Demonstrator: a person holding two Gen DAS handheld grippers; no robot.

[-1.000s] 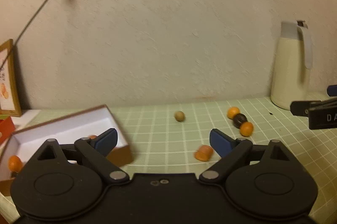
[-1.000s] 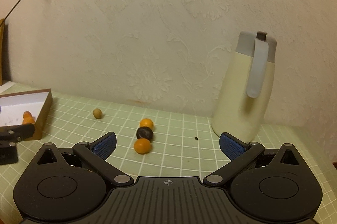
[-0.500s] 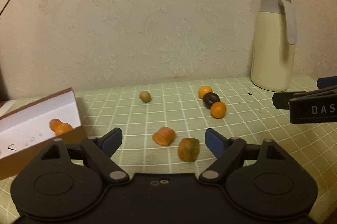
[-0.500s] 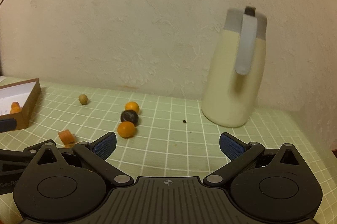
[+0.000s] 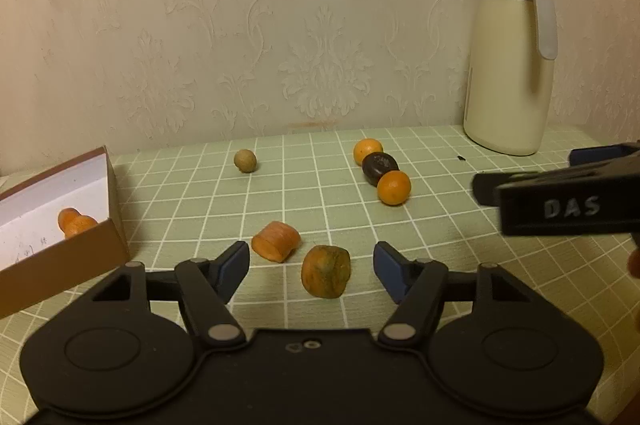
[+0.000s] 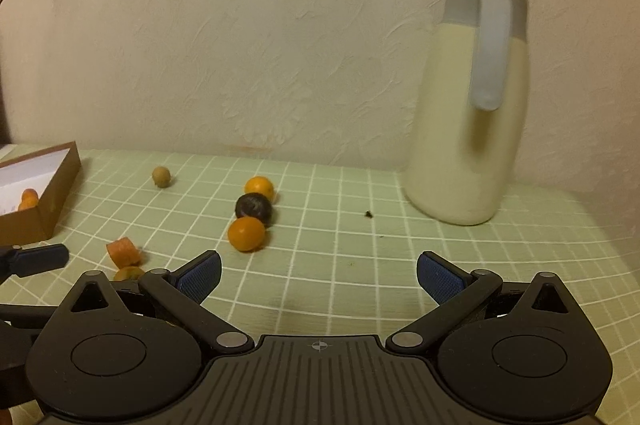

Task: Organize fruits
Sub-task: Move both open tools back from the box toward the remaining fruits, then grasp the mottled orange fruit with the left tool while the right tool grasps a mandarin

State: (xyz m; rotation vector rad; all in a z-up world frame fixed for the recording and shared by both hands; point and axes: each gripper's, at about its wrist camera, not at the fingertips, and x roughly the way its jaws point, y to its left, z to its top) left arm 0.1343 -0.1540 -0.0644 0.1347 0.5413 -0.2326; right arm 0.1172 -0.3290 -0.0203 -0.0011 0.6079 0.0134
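Note:
My left gripper (image 5: 312, 267) hangs low over the green checked cloth, its jaws closing with a mottled orange-green fruit (image 5: 326, 277) between the blue pads, neither pad touching it. An orange chunk (image 5: 276, 246) lies just beyond the left pad. Farther back sit a small tan fruit (image 5: 245, 160), two oranges (image 5: 394, 188) (image 5: 367, 150) and a dark round fruit (image 5: 379, 167) between them. My right gripper (image 6: 319, 275) is open and empty, with the near orange (image 6: 246, 234) ahead to its left. The cardboard box (image 5: 86, 253) at left holds orange fruit (image 5: 76, 223).
A cream jug (image 5: 512, 65) with a grey handle stands at the back right by the wall (image 5: 280, 25). The right gripper's finger (image 5: 560, 201) crosses the left wrist view at right. A black speck (image 6: 367, 213) lies near the jug.
The left gripper swung right from the box and sank toward the mottled fruit, its jaws narrowing. The right gripper sank and shifted right, so the fruits slid left in its view.

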